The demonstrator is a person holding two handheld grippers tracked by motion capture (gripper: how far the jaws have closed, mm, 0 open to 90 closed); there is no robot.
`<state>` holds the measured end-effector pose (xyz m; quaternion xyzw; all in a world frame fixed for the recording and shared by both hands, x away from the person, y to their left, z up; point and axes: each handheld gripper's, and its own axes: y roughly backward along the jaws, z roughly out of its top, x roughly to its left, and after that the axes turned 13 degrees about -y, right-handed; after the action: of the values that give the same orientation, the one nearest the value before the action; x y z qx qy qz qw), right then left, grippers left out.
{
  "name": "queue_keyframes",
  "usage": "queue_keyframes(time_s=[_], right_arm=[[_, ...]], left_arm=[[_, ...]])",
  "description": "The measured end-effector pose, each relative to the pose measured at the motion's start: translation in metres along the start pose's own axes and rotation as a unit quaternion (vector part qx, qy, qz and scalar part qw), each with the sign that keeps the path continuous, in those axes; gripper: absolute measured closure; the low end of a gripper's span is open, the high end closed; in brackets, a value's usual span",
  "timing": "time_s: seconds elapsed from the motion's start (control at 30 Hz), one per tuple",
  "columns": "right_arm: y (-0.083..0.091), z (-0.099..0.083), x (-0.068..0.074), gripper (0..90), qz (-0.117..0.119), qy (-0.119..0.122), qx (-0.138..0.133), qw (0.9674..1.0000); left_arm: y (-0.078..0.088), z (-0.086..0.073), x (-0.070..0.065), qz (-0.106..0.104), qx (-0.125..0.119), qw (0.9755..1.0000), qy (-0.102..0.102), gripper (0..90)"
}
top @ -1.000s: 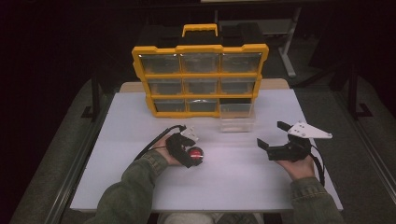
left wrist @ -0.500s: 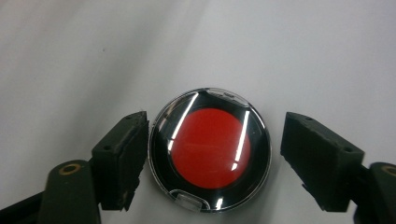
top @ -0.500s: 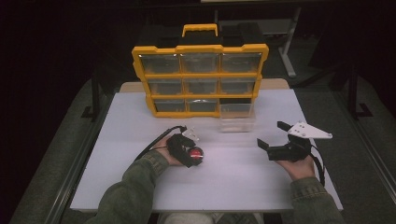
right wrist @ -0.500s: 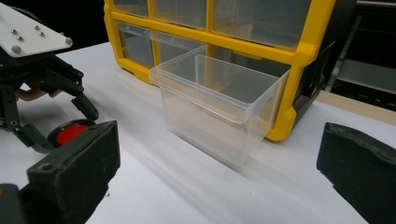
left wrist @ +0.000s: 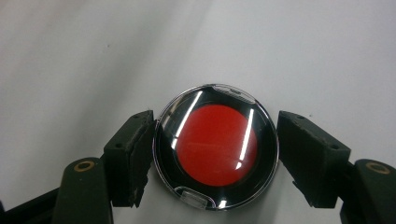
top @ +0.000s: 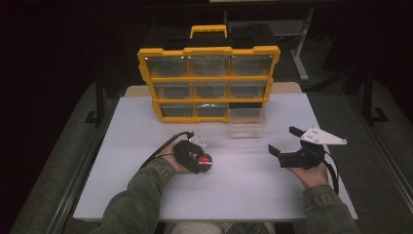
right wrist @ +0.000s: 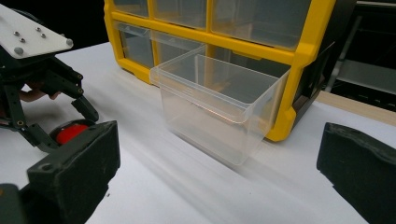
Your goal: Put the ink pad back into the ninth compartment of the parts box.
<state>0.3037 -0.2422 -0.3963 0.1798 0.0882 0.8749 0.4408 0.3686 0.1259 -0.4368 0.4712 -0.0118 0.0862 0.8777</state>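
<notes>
Left claw [left wrist: 215, 149] clamped on a round case [left wrist: 215, 147], jaws having just closed in, one pad against each side of its rim. From the left gripper view: clear glossy lid with streaks of reflected light, flat red disc inside, small tab at each end, matte white counter [left wrist: 93, 51] below. From the high view: same case [top: 204, 160] as a mere red dot at the tip of the left claw [top: 200, 162], flat on the counter [top: 234, 190]. Right claw [top: 281, 146] held wide, nothing between the jaws, grey three-cornered plate on top, well to the right of the case. From the right gripper view: blocky black rubbery pads at either side, and just ahead of the right claw [right wrist: 215, 186] a clear plastic drawer [right wrist: 219, 107], boxy and thin-walled, pulled out and standing on the counter before the yellow organiser [right wrist: 261, 51]. Organiser [top: 209, 78] in the high view: yellow frame, three rows of clear drawers, carry handle on top.
</notes>
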Motion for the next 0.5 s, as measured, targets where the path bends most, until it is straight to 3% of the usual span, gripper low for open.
queue_keyframes(time_s=[0.5], right_arm=[[0.0,0.0,0.0,0.0,-0.001,0.001,-0.001,1.0]], left_arm=[[0.011,-0.001,0.004,0.012,-0.012,0.9998,0.008,29.7]])
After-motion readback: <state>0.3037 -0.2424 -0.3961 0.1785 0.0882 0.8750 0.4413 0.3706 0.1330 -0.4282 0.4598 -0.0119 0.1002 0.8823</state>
